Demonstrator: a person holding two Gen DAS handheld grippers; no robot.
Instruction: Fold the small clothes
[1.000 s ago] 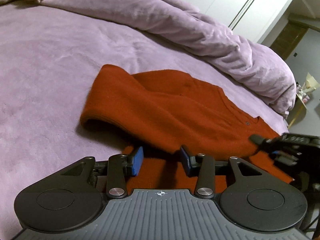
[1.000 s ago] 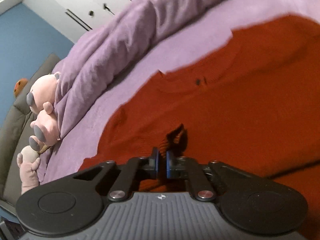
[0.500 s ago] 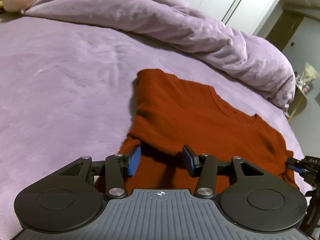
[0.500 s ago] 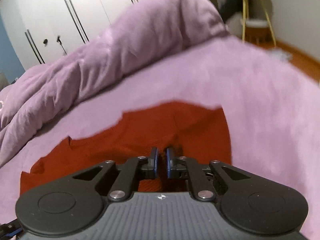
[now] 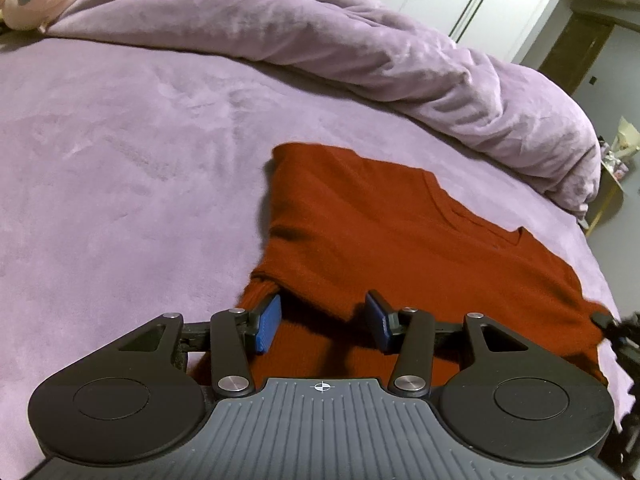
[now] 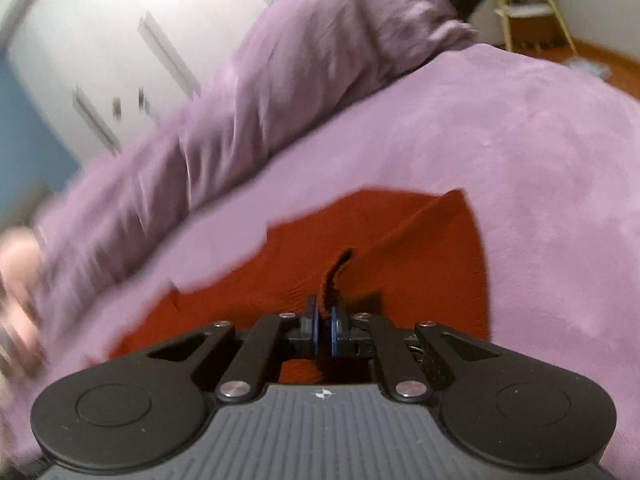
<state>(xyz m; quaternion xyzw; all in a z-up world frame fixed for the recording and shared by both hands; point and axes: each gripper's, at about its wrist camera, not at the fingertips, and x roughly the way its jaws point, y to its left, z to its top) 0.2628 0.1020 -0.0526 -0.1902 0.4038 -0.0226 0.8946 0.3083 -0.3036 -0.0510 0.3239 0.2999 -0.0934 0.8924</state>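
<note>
A rust-red knitted sweater [image 5: 400,248] lies partly folded mid-frame on the purple bedspread [image 5: 120,160]; left gripper [image 5: 324,322] spread over its hem, right gripper [image 6: 325,326] pinching a fold.

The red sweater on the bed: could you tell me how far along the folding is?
Done: one side of the red sweater already lies folded over its body. In hand: the right gripper is pinching a fold of fabric, while the left gripper is open over the hem. Left: the remaining folds; it is not yet compact.

Light: dim, soft indoor | My left view: sharp, edges bowed | My right view: motion-blurred, worst at rumpled lilac plush duvet [image 6: 224,132]
</note>
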